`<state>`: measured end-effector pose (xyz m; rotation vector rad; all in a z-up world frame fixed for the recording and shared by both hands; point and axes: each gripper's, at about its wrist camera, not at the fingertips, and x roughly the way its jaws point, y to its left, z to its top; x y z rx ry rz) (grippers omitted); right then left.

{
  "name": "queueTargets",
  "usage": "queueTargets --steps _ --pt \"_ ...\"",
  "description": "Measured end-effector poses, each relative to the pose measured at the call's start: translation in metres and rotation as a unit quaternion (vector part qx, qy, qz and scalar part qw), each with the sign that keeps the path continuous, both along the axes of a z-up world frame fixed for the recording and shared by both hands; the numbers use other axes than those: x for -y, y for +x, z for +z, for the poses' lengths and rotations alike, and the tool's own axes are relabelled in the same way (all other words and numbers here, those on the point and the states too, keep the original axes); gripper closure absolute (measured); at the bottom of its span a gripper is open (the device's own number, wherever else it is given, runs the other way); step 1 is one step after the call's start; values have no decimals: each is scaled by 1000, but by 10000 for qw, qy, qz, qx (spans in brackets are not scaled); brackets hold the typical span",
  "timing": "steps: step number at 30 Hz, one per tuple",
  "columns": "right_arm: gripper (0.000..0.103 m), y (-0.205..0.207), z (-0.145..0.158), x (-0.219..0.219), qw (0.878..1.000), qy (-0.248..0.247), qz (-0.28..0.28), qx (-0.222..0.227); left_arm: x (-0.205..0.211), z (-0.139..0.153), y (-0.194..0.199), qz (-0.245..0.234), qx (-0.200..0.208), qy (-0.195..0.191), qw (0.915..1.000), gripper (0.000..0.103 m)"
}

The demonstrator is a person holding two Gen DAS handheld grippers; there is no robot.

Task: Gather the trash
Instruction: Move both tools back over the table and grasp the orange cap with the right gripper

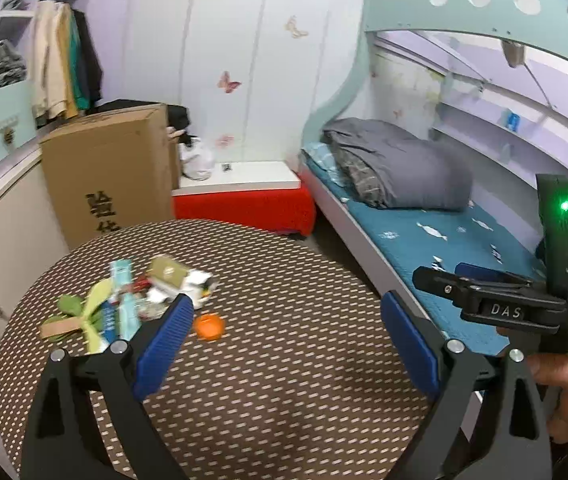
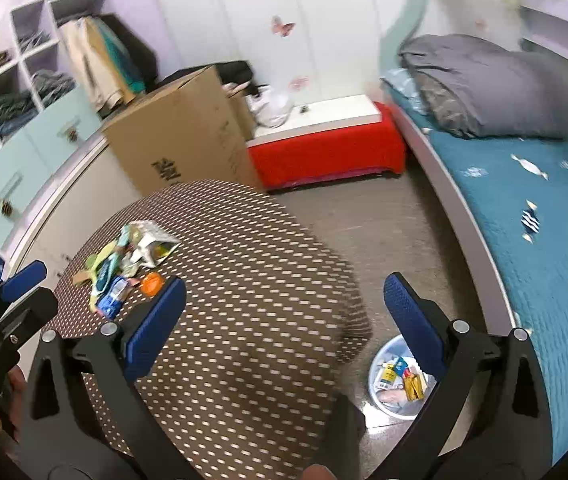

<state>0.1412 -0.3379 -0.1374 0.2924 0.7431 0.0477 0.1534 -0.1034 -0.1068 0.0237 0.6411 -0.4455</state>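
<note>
Trash: your pile of wrappers [image 1: 131,300] lies on the far left part of the table, crinkled foil and paper in teal, white, olive and green, with flat leaf-shaped green pieces at its near edge.
Cap: a round orange plastic cap [image 1: 208,326] sits just beside the pile, on its right.
Table: round top [image 1: 284,360] with a woven-looking brown cover dotted with pale dashes.
Bin: a pale round plastic bin [image 2: 376,384] stands on the floor between table and bed, with yellow and blue packets inside.
Left gripper: yours [image 1: 286,320] is spread wide and holds nothing; ribbed blue pads on black arms, the left pad near the pile.
Right gripper: yours [image 2: 284,300] is likewise spread wide and empty, over the table edge.
Writing: "DAS" reads on the black body of the right gripper.
Box: tall brown cardboard box [image 1: 111,168] behind the table, with dark printed characters you cannot read whole.
Bed: teal quilted cover [image 2: 524,216] with small fish shapes, grey folded blanket [image 1: 400,164] at its head.
</note>
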Motion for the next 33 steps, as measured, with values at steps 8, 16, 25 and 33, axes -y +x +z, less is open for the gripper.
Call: queueTargets --steps 8,16,25,33 --pt "6 36 -16 -75 9959 -197 870 -170 -69 -24 8 608 -159 26 9980 11" --pt "7 68 -50 -136 9867 -523 1471 -452 -113 -51 13 1053 -391 126 9936 11" --pt "38 98 -78 -177 9764 -923 1840 -647 -126 -71 24 1198 -596 249 9907 11" --pt "74 108 -87 -198 9695 -1165 2078 -574 -114 -89 45 1102 -710 495 9901 11"
